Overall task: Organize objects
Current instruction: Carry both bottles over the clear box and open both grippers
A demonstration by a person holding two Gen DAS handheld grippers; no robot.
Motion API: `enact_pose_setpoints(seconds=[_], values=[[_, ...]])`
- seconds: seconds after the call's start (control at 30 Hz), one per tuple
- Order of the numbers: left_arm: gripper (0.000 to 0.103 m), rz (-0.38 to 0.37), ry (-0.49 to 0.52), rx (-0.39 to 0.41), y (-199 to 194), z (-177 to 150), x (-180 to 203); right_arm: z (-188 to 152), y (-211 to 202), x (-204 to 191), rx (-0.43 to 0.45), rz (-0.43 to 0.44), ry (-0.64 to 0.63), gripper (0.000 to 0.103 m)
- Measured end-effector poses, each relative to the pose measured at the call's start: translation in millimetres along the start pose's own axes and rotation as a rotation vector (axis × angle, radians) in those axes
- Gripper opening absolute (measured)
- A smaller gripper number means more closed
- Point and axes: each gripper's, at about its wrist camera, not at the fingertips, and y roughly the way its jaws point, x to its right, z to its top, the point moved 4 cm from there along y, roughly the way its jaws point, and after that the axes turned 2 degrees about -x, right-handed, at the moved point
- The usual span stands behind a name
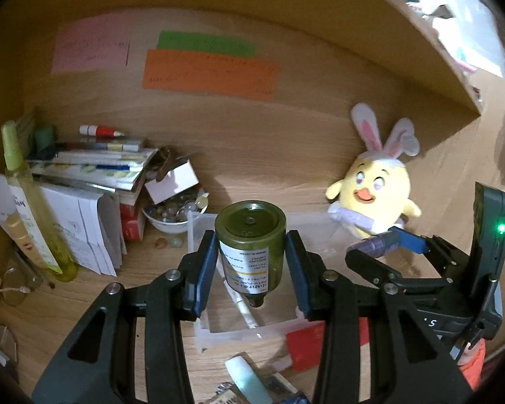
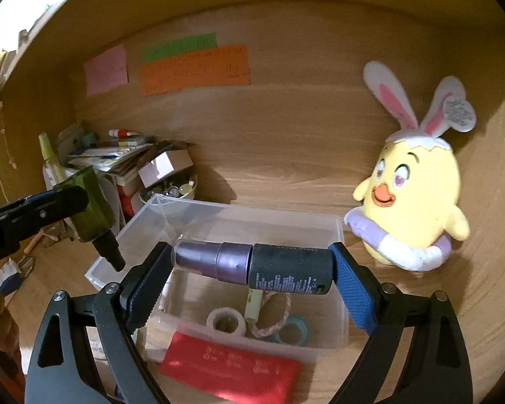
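Pointing down: green bottle [image 1: 250, 245] nozzle, L tool [image 1: 251, 262].

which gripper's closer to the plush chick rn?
Right. The right gripper, shut on the purple bottle, sits over the clear bin just beside the plush chick. The left gripper, holding the green bottle, is farther left.

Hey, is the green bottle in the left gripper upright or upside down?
Upside down. The green bottle hangs between the left gripper fingers with its flat base up, dark cap down and label text inverted.
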Motion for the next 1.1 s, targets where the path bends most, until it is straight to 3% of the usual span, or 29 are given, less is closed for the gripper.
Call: enact_pose_setpoints(seconds=[0.53, 1.1], values=[[0.041, 0.014, -0.025, -0.146, 50, -24, -21, -23, 65, 2, -0.157, 0.018, 0.003, 0.091], [0.041, -0.013, 0.018, -0.205, 65, -35, -6, -28, 76, 2, -0.196, -0.01, -0.021, 0.092]])
